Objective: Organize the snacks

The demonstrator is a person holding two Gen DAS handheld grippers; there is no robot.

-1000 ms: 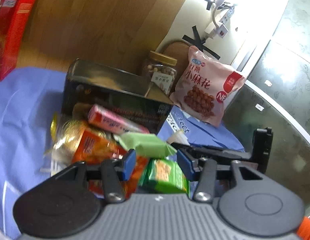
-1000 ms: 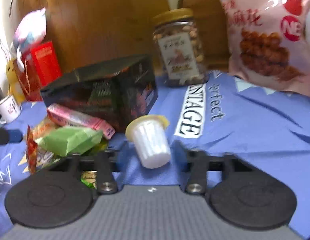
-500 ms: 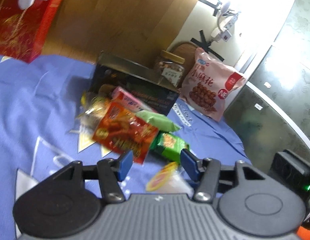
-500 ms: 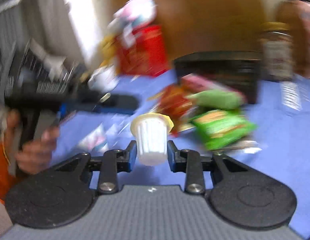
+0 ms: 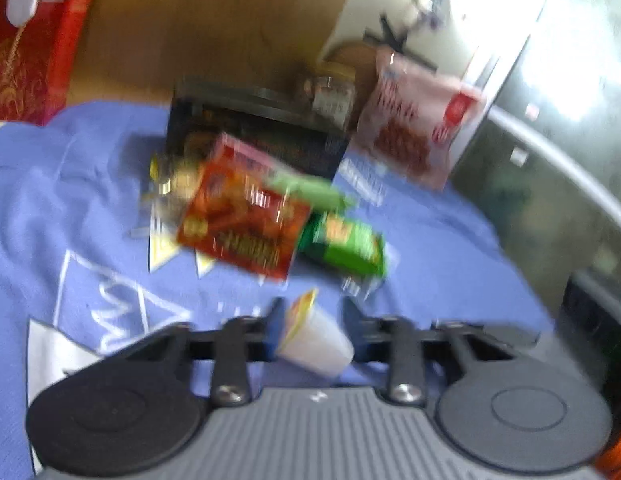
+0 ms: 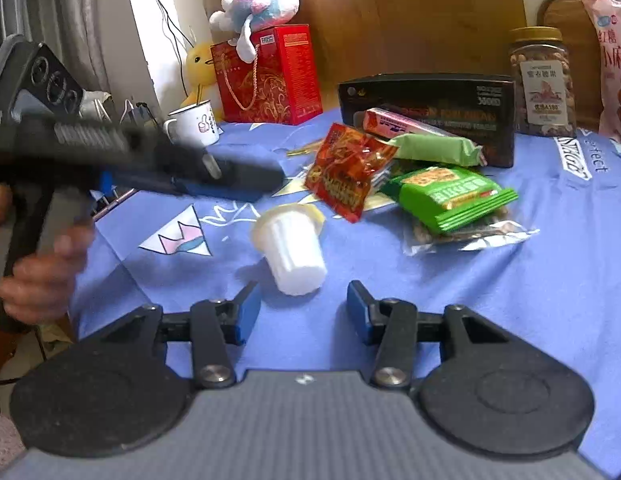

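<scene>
Since half a second back: the small white plastic jelly cup (image 6: 288, 248) has left the right tongs (image 6: 302, 300), which were clamped on it then. It now lies on its side on the blue-cloth desk (image 6: 510, 300), just beyond their fingertips, yellow lid to the far side.

Right tongs: released, jaws opening, nothing between the pads.

Left tongs (image 5: 310, 320): jaws closing. In their own blurred view the cup shows between the fingers. From the right wrist view they hang to the cup's far left, clear of it, so grasping nothing. A hand (image 6: 34, 280) holds their handle at the left edge.

Snack heap, far right of the cup:
- red crinkled packet (image 6: 346, 168)
- bright green packet (image 6: 446, 196)
- pale green wrapped bar (image 6: 434, 146)
- pink bar (image 6: 394, 124)

Black cardboard box (image 6: 430, 96) stands behind the heap.
</scene>
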